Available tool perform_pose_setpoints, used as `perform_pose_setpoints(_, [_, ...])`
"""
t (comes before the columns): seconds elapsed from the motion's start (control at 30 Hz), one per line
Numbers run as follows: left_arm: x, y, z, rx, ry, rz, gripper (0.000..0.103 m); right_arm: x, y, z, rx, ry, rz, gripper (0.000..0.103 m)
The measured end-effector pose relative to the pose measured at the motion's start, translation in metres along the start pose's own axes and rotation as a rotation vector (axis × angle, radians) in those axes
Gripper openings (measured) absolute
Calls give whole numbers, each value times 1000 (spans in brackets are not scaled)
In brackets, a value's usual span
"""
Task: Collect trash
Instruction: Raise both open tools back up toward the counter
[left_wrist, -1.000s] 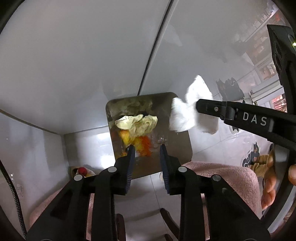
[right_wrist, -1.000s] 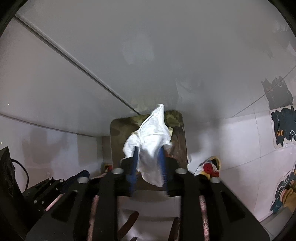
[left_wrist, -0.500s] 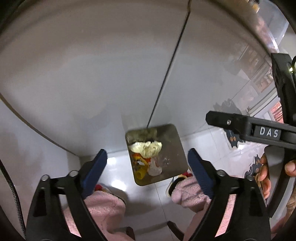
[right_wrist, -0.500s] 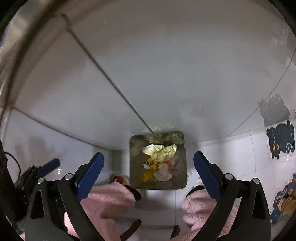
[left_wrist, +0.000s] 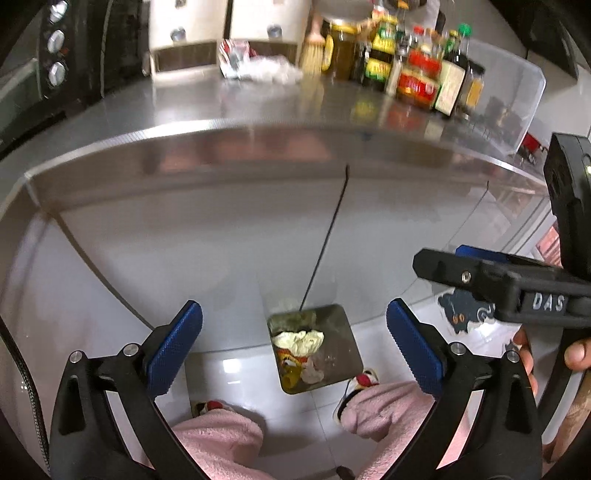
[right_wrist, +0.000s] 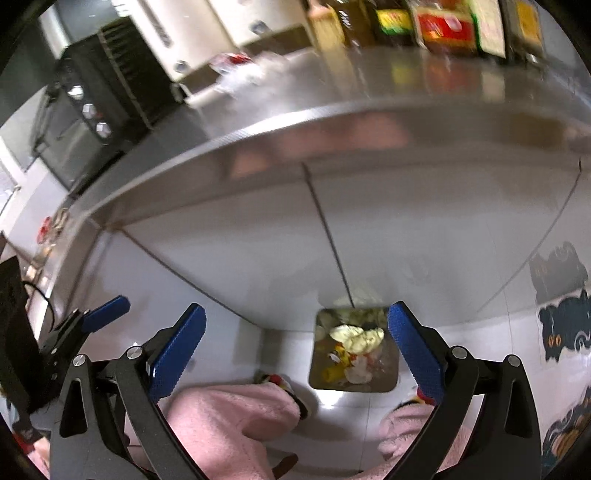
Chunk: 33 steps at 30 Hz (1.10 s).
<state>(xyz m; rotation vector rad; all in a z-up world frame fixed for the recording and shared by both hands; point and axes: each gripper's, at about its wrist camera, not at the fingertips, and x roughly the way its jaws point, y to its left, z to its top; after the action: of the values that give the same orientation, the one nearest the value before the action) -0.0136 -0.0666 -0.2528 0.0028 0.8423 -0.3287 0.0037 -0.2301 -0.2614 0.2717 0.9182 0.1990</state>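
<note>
A: Both hand-held grippers, left (left_wrist: 291, 350) and right (right_wrist: 297, 350), gape wide, empty, above the floor bin (left_wrist: 341, 356) that contains crumpled trash (left_wrist: 299, 341).

B: Next we lift toward the table's (left_wrist: 184, 107) wrappers (left_wrist: 258, 68), approaching low and squarely.

pink trousers (left_wrist: 218, 439), blue pads (left_wrist: 173, 347)

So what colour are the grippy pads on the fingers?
Blue pads, on black fingers; clearest in the right wrist view.
</note>
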Motion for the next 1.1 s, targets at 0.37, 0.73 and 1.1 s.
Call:
perform_pose_setpoints(0.37, [-88, 10, 30, -3, -150, 49, 95, -62, 49, 21, -83, -113, 37, 99])
perform_pose_setpoints(0.73, [-157, 21, 47, -16, -281, 97, 95, -148, 71, 48, -95, -322, 37, 99])
perform_pose_setpoints(1.1, [-134, 48, 88, -61, -282, 127, 95, -135, 60, 93, -72, -362, -34, 99])
